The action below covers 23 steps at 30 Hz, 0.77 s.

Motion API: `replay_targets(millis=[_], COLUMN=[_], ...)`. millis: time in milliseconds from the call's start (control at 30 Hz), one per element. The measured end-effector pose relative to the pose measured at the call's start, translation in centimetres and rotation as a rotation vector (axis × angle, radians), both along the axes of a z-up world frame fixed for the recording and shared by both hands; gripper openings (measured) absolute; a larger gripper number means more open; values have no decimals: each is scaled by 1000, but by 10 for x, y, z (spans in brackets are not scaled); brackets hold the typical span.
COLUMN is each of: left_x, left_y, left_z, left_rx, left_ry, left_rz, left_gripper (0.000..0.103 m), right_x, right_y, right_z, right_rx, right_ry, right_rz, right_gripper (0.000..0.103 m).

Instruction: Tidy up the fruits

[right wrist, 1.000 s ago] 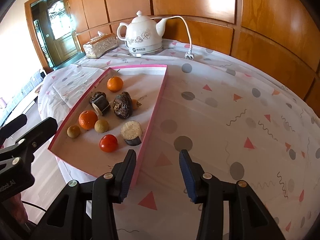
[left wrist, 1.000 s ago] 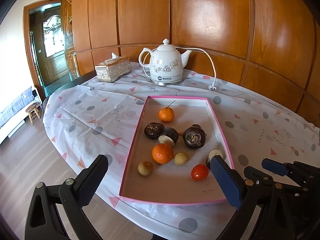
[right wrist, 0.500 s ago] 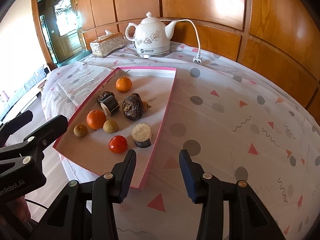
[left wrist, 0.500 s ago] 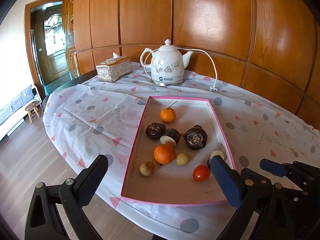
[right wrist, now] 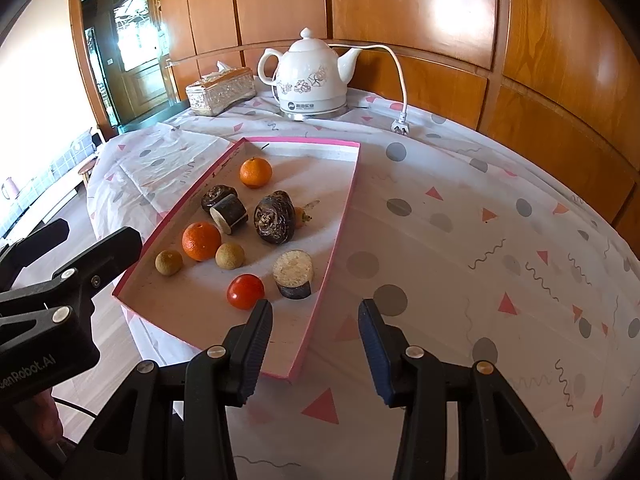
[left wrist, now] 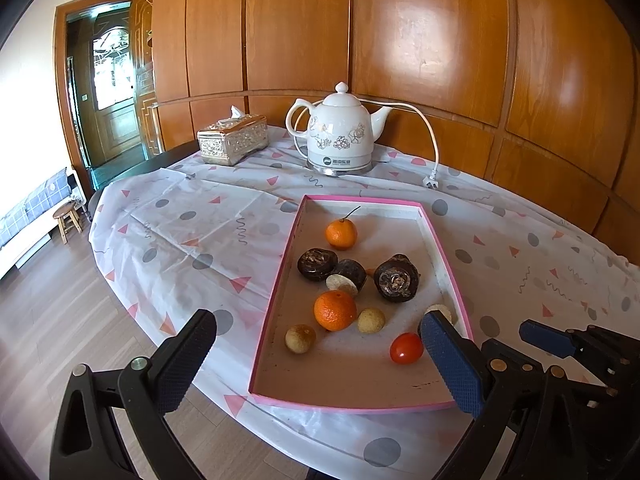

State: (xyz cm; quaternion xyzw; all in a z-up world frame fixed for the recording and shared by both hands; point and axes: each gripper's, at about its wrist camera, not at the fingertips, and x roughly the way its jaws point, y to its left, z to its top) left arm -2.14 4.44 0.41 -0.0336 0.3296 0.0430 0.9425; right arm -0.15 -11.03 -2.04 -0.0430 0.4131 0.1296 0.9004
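Observation:
A pink-rimmed tray [left wrist: 280, 300] [right wrist: 340, 220] on the table holds two oranges [left wrist: 335, 310] [right wrist: 201, 241], a red tomato [left wrist: 406, 348] [right wrist: 245, 291], two small tan round fruits [left wrist: 300, 338] [right wrist: 169, 262], several dark brown tubers [left wrist: 396, 278] [right wrist: 275, 218] and a cut piece [right wrist: 293, 274]. My left gripper [left wrist: 320, 364] is open and empty, near the tray's front edge. My right gripper [right wrist: 316, 344] is open and empty, over the tray's front right corner. The left gripper also shows in the right wrist view [right wrist: 72, 264].
A white ceramic kettle [left wrist: 340, 136] [right wrist: 310, 76] with cord and plug [left wrist: 432, 180] stands at the back. A tissue box [left wrist: 232, 140] [right wrist: 220, 90] sits back left. The table edge [left wrist: 120, 300] drops to wood floor at left. Wood panelling stands behind.
Both grippers have drawn back slightly and risen; the tray and kettle sit a little lower and farther in view. No fruit has moved. Both stay open.

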Motion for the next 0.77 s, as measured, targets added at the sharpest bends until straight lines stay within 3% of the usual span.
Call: replay_targets(millis=[767], left_x=[0], left_y=[3], left_z=[0], left_rx=[-11], left_ry=[-1], left_rz=[-3], left_gripper=[103], right_x=[0], right_y=[1], right_z=[-1], right_rx=[4], right_ry=[1], right_rz=[3], right_gripper=[45])
